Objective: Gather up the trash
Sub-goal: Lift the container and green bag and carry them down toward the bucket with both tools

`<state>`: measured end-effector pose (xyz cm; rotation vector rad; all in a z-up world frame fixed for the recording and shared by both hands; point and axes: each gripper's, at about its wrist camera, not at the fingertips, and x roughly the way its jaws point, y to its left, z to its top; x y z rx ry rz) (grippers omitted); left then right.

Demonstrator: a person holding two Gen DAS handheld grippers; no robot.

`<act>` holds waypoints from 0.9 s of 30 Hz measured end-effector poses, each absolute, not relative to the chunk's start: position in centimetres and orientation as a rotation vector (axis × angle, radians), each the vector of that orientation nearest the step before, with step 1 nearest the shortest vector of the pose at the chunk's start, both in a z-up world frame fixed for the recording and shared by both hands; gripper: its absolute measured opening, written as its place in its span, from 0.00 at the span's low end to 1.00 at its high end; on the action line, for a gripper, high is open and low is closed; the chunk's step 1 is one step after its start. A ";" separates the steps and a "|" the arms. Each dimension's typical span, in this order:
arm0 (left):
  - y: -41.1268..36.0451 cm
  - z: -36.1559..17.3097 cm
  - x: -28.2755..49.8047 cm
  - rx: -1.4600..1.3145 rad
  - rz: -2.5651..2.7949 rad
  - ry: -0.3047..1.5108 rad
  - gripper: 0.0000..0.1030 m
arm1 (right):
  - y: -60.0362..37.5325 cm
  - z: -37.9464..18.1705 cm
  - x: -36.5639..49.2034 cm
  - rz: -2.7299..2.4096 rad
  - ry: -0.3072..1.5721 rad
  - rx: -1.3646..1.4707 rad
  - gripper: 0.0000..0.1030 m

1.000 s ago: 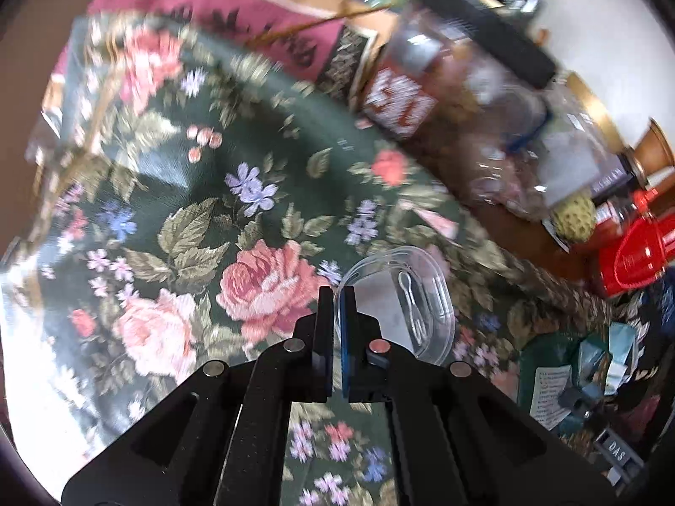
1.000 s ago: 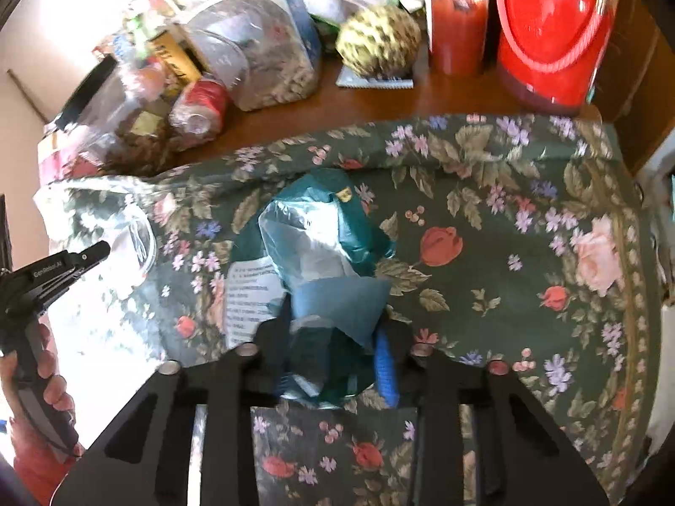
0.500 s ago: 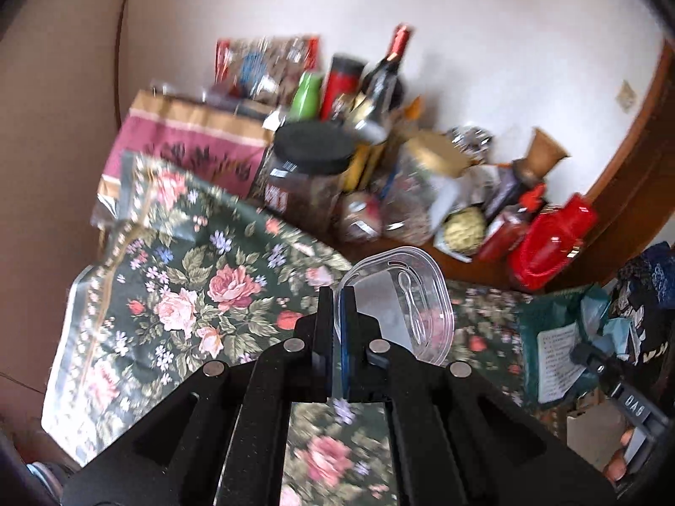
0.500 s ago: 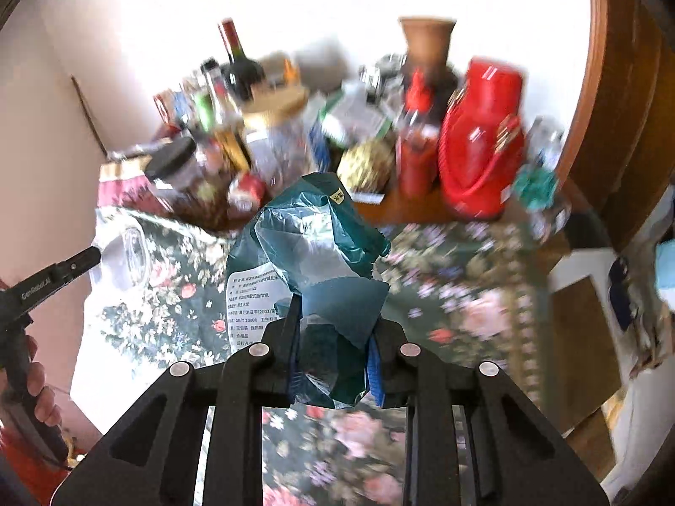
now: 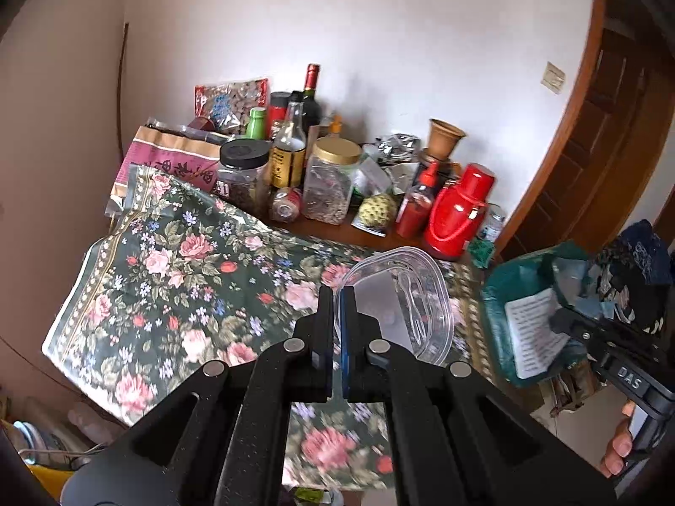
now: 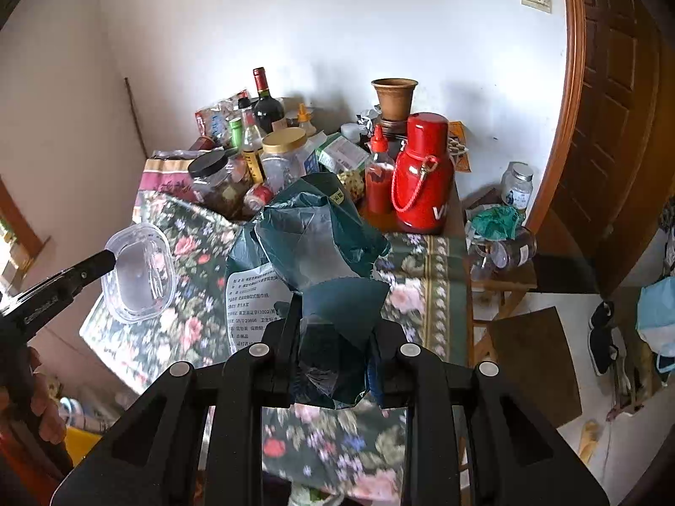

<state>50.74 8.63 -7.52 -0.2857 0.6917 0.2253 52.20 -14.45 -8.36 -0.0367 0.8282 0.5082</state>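
Pinching clear rounded plastic lid (image 5: 396, 295)

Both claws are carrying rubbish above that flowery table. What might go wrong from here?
The left gripper pinches the clear plastic lid only at its edge, so it may well slip or twist free. The crumpled green bag bulges loosely out of the right gripper and hides part of that camera's view. A low swing might knock the crowded jars and the red thermos behind.
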 end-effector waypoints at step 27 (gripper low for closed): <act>9.7 -6.0 28.4 -0.184 0.032 0.664 0.01 | -13.5 -6.0 30.7 0.347 0.729 0.056 0.22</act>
